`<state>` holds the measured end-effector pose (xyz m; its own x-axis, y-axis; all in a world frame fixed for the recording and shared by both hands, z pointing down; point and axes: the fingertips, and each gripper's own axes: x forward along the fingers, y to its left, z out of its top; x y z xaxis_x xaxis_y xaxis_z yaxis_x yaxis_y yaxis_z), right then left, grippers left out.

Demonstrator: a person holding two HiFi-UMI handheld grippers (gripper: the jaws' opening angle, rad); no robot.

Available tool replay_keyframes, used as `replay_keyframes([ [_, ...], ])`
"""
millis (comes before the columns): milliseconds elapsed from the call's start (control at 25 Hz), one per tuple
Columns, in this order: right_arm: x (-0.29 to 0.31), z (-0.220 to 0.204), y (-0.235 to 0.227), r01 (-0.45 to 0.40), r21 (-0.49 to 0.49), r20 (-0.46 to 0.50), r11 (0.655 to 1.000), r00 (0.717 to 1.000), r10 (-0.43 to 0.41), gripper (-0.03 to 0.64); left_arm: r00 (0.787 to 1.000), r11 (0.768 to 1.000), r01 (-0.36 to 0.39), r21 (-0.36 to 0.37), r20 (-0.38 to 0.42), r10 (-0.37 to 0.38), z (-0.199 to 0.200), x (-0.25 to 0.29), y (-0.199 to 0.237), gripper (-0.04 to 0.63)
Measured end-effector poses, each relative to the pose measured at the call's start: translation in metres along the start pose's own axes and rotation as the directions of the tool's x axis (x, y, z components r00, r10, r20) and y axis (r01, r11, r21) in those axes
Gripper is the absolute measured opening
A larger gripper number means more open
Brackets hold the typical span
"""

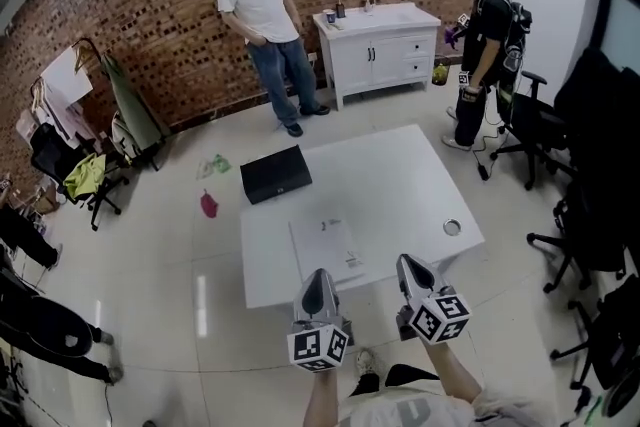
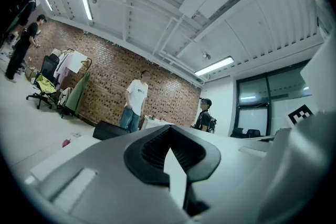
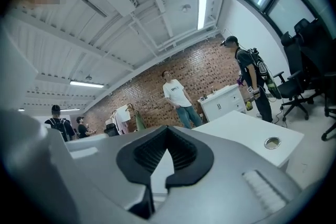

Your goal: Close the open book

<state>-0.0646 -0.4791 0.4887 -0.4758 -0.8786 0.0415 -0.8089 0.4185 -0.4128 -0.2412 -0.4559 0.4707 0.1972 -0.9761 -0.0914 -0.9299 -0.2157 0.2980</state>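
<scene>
White table (image 1: pixel 400 175) is being occupied by a seemingly closed book (image 1: pixel 328 245), which could be nudged askew by the shut, empty left gripper (image 1: pixel 318 277) and right gripper (image 1: pixel 411 265) near it.

The head view sits high above the near edge of the white tabletop (image 1: pixel 400 175) and looks steeply down and forward. The left tool (image 1: pixel 320 277) and right tool (image 1: pixel 413 265) show at its bottom edge. Each gripper view rides on its own tool (close behind the jaws, which fill the lower frame), low over the tabletop, and faces level across it. All three views share the far brick wall (image 1: pixel 150 5), the person in a white shirt (image 1: pixel 262 5) and the white cabinet (image 1: pixel 380 45).
</scene>
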Motion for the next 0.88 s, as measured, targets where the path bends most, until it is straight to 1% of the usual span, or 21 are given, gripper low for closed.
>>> replay_keyframes([
  [120,-0.032,0.003,0.025,-0.063,-0.053,0.022,0.997,0.998,0.065,0.003,0.999,1.000,0.012,-0.001,0.036,-0.012,0.007,-0.026,-0.017,0.012],
  [240,-0.089,0.005,0.044,-0.103,-0.098,0.053,0.990,0.993,0.109,0.003,0.999,0.999,0.031,0.023,0.042,-0.032,0.004,-0.067,-0.048,0.012],
  [320,-0.138,0.001,0.052,-0.114,-0.132,0.072,0.985,0.990,0.124,0.003,0.998,0.998,0.046,0.040,0.044,-0.048,-0.001,-0.104,-0.075,0.012],
  [440,-0.222,-0.013,0.060,-0.150,-0.179,0.077,0.972,0.983,0.166,0.003,0.996,0.994,0.064,0.088,0.056,-0.069,-0.009,-0.175,-0.120,0.012],
  [520,-0.276,-0.014,0.062,-0.165,-0.205,0.079,0.965,0.980,0.184,0.003,0.996,0.993,0.051,0.104,0.073,-0.059,-0.009,-0.221,-0.148,0.012],
  [640,-0.357,-0.006,0.077,-0.195,-0.213,0.068,0.957,0.974,0.214,0.003,0.995,0.997,0.019,0.075,0.092,-0.026,0.000,-0.293,-0.190,0.012],
  [720,-0.404,-0.003,0.093,-0.223,-0.211,0.052,0.952,0.970,0.239,0.003,0.995,0.998,0.013,0.066,0.095,-0.020,0.008,-0.335,-0.218,0.012],
  [800,-0.444,0.001,0.108,-0.245,-0.203,0.053,0.948,0.964,0.260,0.003,0.994,0.997,0.021,0.081,0.107,-0.030,0.020,-0.368,-0.244,0.012],
  [880,-0.475,0.005,0.118,-0.247,-0.183,0.071,0.952,0.962,0.263,0.003,0.992,0.995,0.035,0.095,0.119,-0.046,0.031,-0.393,-0.264,0.012],
])
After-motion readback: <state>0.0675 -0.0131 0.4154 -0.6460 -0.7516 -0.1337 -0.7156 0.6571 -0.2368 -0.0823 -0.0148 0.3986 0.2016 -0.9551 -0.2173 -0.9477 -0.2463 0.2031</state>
